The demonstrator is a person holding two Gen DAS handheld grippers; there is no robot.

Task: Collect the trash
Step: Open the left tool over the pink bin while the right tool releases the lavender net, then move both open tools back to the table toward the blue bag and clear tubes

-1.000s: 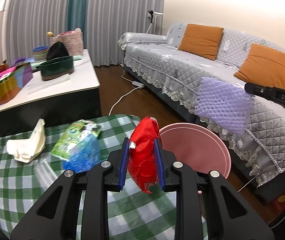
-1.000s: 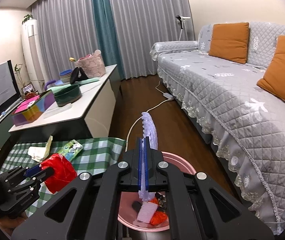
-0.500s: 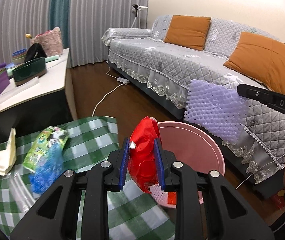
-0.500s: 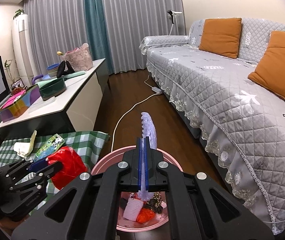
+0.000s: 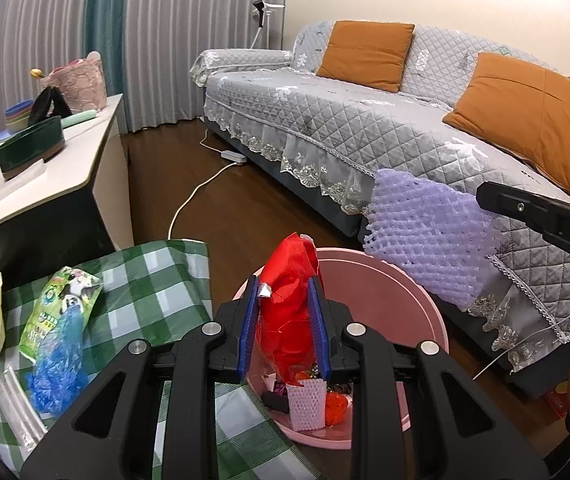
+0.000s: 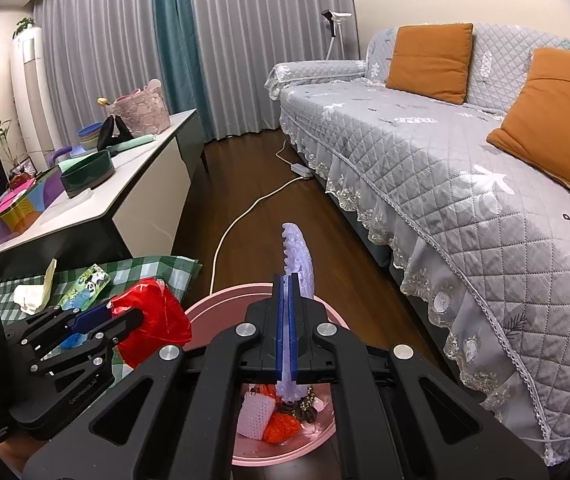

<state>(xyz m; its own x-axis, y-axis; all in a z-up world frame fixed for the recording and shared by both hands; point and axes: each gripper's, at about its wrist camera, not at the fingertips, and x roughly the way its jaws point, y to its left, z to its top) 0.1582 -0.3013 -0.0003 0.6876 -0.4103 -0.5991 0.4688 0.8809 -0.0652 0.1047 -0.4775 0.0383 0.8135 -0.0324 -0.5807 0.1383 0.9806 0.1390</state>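
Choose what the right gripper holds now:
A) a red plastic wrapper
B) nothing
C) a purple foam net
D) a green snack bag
C: the right gripper is shut on the purple foam net, above the pink bin; the red wrapper is in the left gripper.

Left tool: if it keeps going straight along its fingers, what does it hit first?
Probably the far inner wall of the pink bin: the left tool, shut on the red wrapper, points across its mouth. Depth is unclear.

Red wrapper (image 5: 291, 304); lilac foam net (image 5: 429, 236); pink bin (image 5: 389, 280); green-checked cloth (image 5: 157, 280).
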